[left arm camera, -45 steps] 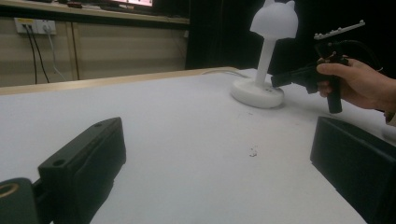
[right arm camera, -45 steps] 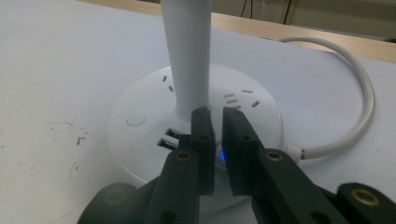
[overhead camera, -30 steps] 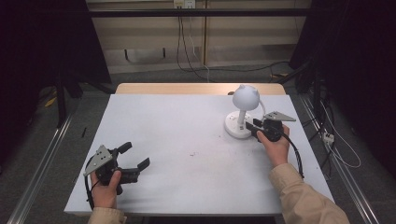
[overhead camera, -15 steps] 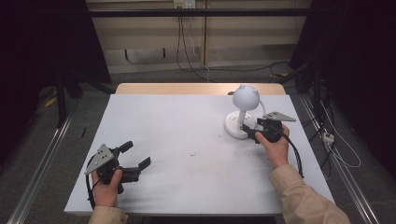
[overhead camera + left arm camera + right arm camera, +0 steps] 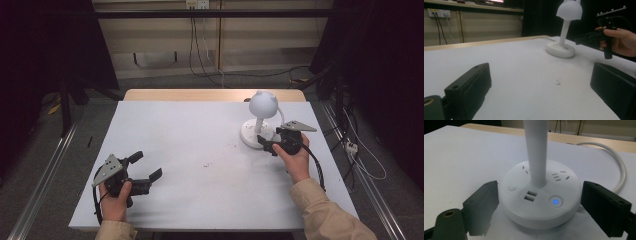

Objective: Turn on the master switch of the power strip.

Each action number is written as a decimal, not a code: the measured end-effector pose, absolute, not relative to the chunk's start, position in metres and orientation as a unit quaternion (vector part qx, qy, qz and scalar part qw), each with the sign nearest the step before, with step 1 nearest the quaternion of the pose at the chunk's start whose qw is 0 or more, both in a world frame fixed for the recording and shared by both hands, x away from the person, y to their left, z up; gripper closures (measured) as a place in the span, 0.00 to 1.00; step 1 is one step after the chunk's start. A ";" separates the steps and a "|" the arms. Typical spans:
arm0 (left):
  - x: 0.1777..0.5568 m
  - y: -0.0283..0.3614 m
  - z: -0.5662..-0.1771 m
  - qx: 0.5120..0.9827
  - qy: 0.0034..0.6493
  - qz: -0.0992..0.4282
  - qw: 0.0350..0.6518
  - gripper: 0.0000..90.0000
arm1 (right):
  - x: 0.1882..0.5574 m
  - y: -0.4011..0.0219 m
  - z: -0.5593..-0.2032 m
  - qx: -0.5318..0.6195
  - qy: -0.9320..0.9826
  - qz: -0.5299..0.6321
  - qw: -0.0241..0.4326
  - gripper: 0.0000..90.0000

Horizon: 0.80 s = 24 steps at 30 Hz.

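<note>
Jaws on the right gripper (image 5: 266, 144) have just been opening and are now standing wide to either side of the lamp's round base (image 5: 539, 197), with the pads clear of its rim, so nothing is being held. The left gripper (image 5: 146, 169) is resting low near the front left corner of the table (image 5: 190, 130), its jaws likewise spread and empty, well apart from the work.

The lamp (image 5: 260, 120) is standing upright on the right half of the table, toward the back edge, its white dome (image 5: 569, 10) sitting on a slim stem (image 5: 535, 152) above the base. A white cord (image 5: 621, 170) is curving away behind the base on the side of one jaw. On the base's top a power button (image 5: 556, 201) is glowing blue, with two USB ports (image 5: 530, 195) just beside it and a plain round button (image 5: 512, 187) farther over.

Judging by this, the person appears to be working at the lamp's base. To do that well, the right hand (image 5: 295, 160) should be keeping the gripper level and centred on the base, so both pads meet the rim together rather than nudging it sideways. The tall stem makes the lamp top-heavy, so any push should be staying low and gentle, and the far jaw should be keeping clear of the cord.
</note>
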<state>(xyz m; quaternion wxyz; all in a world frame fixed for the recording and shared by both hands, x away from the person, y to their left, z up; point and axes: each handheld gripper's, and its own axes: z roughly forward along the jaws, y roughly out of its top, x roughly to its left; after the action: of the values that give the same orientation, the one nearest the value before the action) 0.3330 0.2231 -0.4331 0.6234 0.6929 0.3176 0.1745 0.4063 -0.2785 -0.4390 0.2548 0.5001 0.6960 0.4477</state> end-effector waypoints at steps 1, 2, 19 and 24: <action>0.333 0.223 -0.433 0.694 0.317 0.175 0.623 0.03 | 0.405 -0.277 -0.438 0.498 0.697 0.448 0.256 0.16; 0.332 0.223 -0.433 0.694 0.317 0.175 0.622 0.03 | 0.405 -0.276 -0.438 0.497 0.696 0.450 0.256 0.16; 0.332 0.224 -0.433 0.692 0.320 0.176 0.623 0.03 | 0.395 -0.276 -0.433 0.491 0.693 0.462 0.255 0.15; 0.333 0.223 -0.433 0.694 0.318 0.175 0.621 0.03 | 0.390 -0.278 -0.433 0.490 0.692 0.465 0.254 0.14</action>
<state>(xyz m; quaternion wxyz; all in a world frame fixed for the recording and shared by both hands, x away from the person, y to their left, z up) 0.3326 0.2230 -0.4330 0.6214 0.6943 0.3182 0.1751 0.3904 -0.2775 -0.4331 0.2539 0.4900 0.6923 0.4649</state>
